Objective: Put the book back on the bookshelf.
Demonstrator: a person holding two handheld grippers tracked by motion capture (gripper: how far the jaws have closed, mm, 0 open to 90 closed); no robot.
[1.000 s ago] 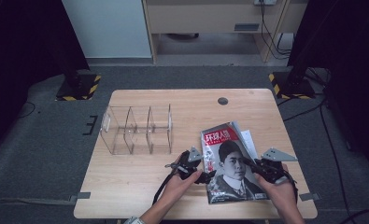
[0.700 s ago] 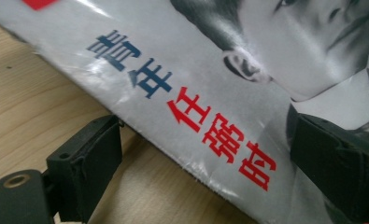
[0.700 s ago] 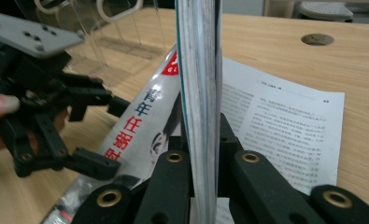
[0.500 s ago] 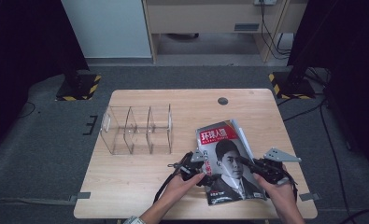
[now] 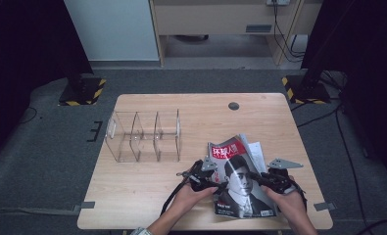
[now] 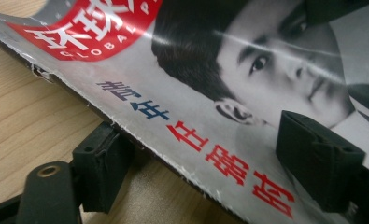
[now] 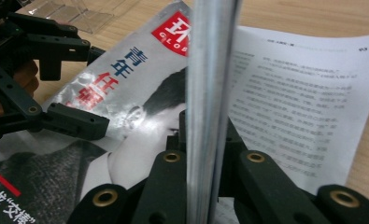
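The magazine (image 5: 240, 178) has slid down to the table's near right. Right gripper (image 5: 268, 180) stays clamped on its pages; left gripper (image 5: 215, 182) has just been closing, jaws straddling the spine edge without gripping, so a two-handed lift looks next.

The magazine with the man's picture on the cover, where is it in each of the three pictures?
High view: the magazine lies at the table's near right, between the two grippers.
Left gripper view: its cover spreads across the top and right, its edge between the jaws.
Right gripper view: its cover sits left of centre, with some pages pinched upright in the jaws.
Shared landmark: the red title block at the cover's top.
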